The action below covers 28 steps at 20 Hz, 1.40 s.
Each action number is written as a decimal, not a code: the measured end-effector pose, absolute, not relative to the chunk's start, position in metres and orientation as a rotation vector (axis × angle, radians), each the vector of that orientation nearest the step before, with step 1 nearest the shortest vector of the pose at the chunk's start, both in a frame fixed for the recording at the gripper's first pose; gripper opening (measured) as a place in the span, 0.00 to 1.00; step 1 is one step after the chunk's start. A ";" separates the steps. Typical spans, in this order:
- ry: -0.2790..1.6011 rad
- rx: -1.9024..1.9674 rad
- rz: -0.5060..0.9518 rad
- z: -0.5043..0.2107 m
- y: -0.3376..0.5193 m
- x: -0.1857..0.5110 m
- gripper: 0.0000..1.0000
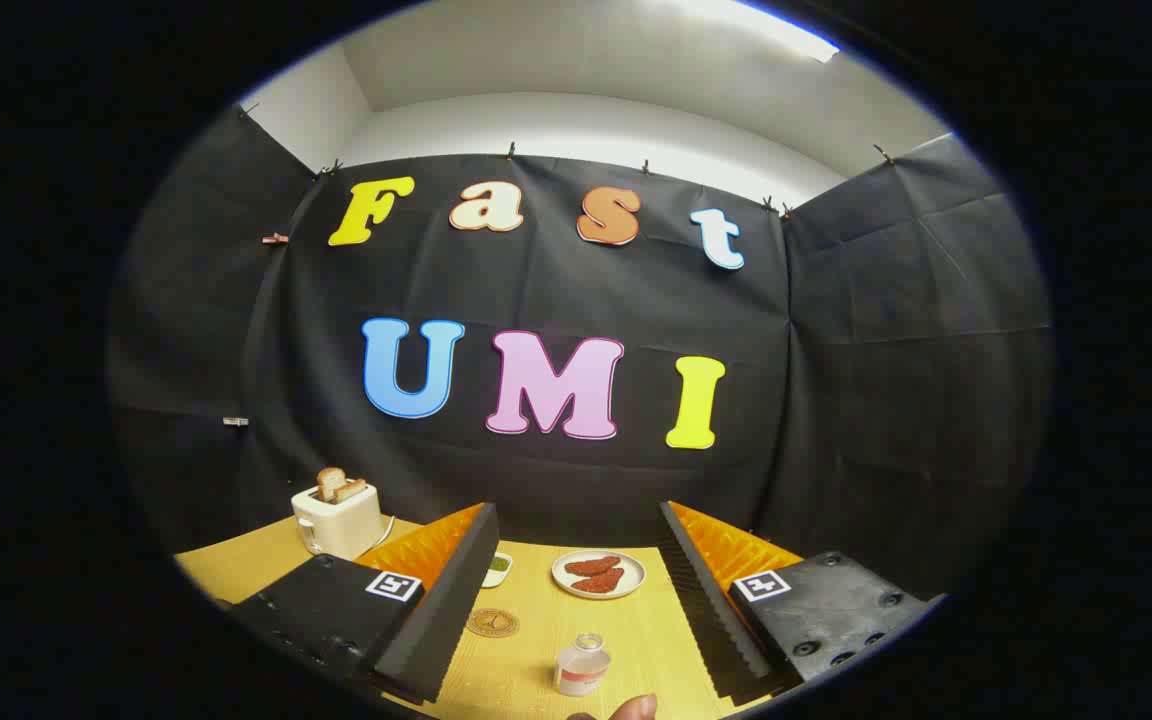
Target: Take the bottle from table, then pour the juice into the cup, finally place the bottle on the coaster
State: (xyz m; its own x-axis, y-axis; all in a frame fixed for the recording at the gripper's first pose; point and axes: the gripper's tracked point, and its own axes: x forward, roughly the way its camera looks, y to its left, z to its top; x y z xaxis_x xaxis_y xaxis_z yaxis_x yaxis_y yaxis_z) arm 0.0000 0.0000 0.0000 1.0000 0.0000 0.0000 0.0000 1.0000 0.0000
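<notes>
The gripper [576, 590] is spread wide above the small bottle [582, 666] (probably light, slick): grip its middle.

You face a black cloth wall [576, 300] pinned up in creased panels around the booth. Above it you see a pale wall and white ceiling [576, 60] with a bright strip light [786, 28]. Below lies a wooden table [236, 565].

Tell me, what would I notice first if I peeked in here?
Probably the gripper, its two fingers spread open over a wooden table. Between them stands a small clear bottle, with a round coaster to its left and a plate of reddish food beyond. A toaster holding bread sits far left.
</notes>
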 end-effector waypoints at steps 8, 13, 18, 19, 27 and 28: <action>-0.008 -0.018 -0.007 0.000 -0.008 -0.007 0.97; -0.008 -0.006 -0.007 -0.001 -0.009 -0.010 0.97; -0.016 -0.022 -0.001 -0.004 -0.008 -0.012 0.97; -0.019 -0.021 0.001 -0.005 -0.008 -0.013 0.97; -0.075 0.000 0.064 -0.048 0.002 -0.010 0.97; -0.077 0.003 0.073 -0.059 0.004 -0.008 0.97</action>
State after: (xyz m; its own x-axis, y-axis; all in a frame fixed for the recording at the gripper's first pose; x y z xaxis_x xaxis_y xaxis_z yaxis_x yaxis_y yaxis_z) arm -0.0084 0.0039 -0.0594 0.9944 0.0727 0.0768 -0.0729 0.9973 -0.0003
